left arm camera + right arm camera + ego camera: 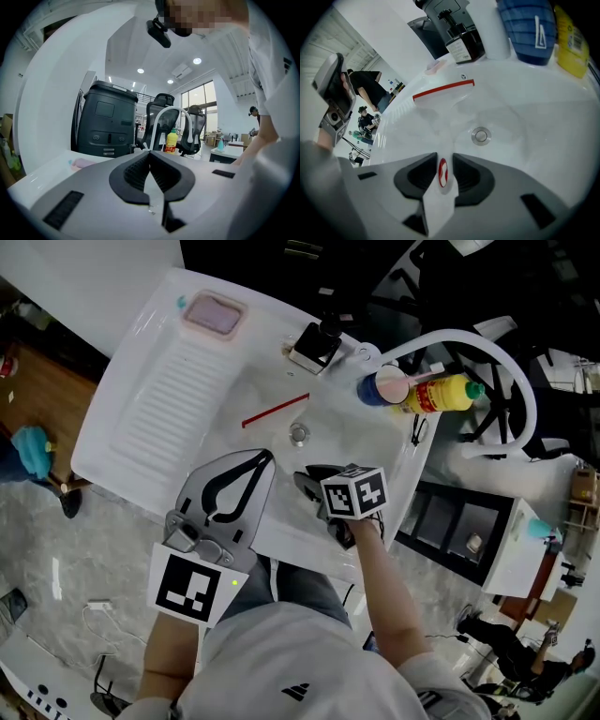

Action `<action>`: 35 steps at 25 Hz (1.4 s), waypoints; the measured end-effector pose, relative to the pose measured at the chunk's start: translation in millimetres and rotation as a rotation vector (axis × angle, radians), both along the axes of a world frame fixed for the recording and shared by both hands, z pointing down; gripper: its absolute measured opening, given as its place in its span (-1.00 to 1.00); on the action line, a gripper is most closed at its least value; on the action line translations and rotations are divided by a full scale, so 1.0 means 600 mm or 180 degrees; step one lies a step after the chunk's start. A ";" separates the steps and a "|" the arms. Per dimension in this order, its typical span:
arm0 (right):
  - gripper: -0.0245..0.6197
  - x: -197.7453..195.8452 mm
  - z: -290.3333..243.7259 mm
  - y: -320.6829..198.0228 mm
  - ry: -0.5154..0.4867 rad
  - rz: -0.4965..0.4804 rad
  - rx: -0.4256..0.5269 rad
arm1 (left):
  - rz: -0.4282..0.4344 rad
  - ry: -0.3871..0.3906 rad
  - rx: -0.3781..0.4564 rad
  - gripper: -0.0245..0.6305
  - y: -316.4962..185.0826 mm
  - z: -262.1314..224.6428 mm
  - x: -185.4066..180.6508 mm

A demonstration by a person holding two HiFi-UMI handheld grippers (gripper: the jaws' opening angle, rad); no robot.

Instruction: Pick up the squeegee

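The squeegee has a red blade (275,411) (443,89) that lies across the white sink basin (122,418), and a pale handle that runs back toward me. My right gripper (311,484) (443,161) points steeply down over the front of the basin. Its jaws are shut on the handle's red-and-white end (443,172). My left gripper (265,458) (150,154) is held almost level at the sink's near edge. Its black pads meet at the tip with nothing between them.
A drain (298,434) (480,135) sits mid-basin. At the back rim stand a dark pump bottle (317,345) (457,37), a blue container (378,387) (525,28) and a yellow bottle (445,393) (171,140), beside a white arched faucet (469,338). A pink sponge (214,315) lies on the drainboard.
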State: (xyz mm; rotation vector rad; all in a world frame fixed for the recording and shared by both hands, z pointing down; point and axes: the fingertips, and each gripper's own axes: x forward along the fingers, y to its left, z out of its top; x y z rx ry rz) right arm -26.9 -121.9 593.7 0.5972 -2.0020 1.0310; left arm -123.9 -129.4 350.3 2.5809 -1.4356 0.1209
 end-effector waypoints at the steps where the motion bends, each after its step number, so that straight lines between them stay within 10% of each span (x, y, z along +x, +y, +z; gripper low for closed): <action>1: -0.57 0.000 -0.008 0.000 -0.0040 0.0003 0.0022 | -0.0003 0.0000 0.0012 -0.89 0.002 -0.004 0.004; 35: -0.57 0.038 -0.323 0.048 -0.1350 -0.0093 0.1065 | -0.0210 -0.0054 0.0310 -0.89 0.112 -0.089 0.155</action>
